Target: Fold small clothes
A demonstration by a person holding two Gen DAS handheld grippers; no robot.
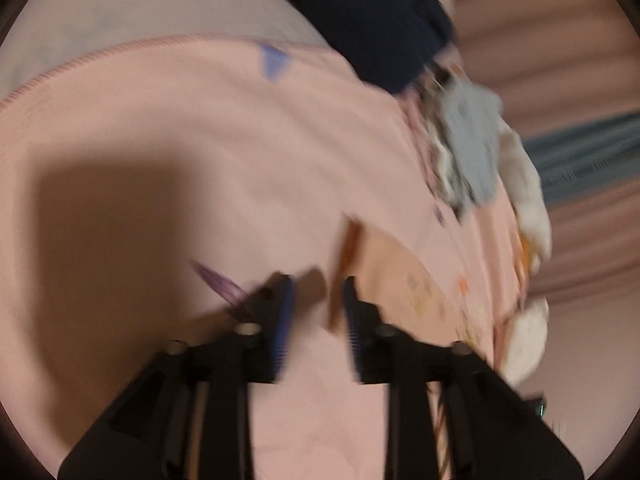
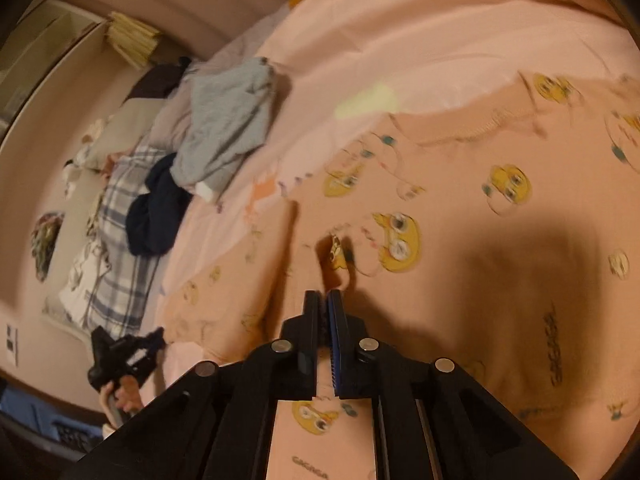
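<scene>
A peach garment printed with yellow cartoon faces (image 2: 460, 216) lies spread on the pink bedsheet (image 2: 400, 40). My right gripper (image 2: 325, 298) is shut on a pinched fold of this garment and holds it just above the bed. My left gripper (image 1: 318, 292) is open, empty, low over the sheet (image 1: 180, 140), beside an edge of the peach garment (image 1: 392, 268). The left gripper also shows in the right wrist view (image 2: 132, 350), held in a hand at the bed's left edge. The left wrist view is blurred.
A pile of other clothes lies at the bed's side: a grey-blue piece (image 2: 228, 120), a navy piece (image 2: 156, 208) and a plaid one (image 2: 116, 216). In the left wrist view the grey-blue piece (image 1: 468, 140), white items (image 1: 524, 196) and dark navy cloth (image 1: 372, 12) lie beyond the gripper.
</scene>
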